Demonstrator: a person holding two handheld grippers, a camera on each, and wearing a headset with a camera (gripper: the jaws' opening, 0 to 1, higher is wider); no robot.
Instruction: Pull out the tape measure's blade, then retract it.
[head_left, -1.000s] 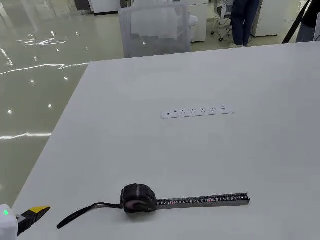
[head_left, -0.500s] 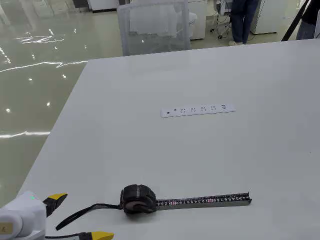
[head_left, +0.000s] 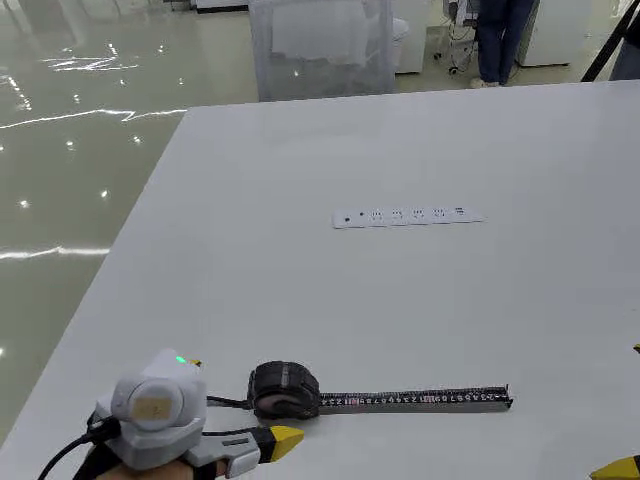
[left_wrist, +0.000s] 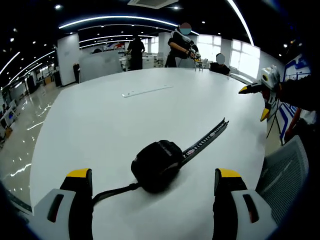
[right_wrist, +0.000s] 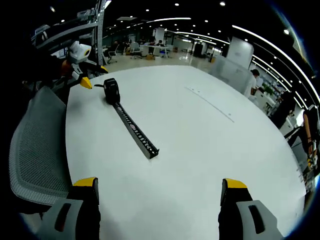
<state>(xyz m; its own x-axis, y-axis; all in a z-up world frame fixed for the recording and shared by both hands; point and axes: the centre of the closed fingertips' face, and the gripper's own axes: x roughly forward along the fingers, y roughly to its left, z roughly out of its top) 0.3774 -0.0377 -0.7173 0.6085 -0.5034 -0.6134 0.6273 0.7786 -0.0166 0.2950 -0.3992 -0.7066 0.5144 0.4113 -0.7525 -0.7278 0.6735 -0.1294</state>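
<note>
Wide-open left gripper (left_wrist: 153, 173) flanks, seemingly without touching, the black round tape measure case (left_wrist: 157, 165) on the white table (head_left: 300, 250); its numbered blade (head_left: 415, 400) lies extended. Wide-open right gripper (right_wrist: 159, 183) faces the blade's tip.

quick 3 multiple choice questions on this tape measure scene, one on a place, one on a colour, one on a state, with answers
1. From the case, the blade runs toward:
A the far side
B the right gripper
C the near edge

2. The grippers' fingertips are:
A red
B green
C yellow

3. The left gripper is:
A open, holding nothing
B shut on the blade
C shut on the case

Answers:
1 B: in the right gripper view, the blade's end points at that gripper.
2 C: both gripper views show yellow tips.
3 A: its jaws stand wide apart, with a gap on either side of the case.
</note>
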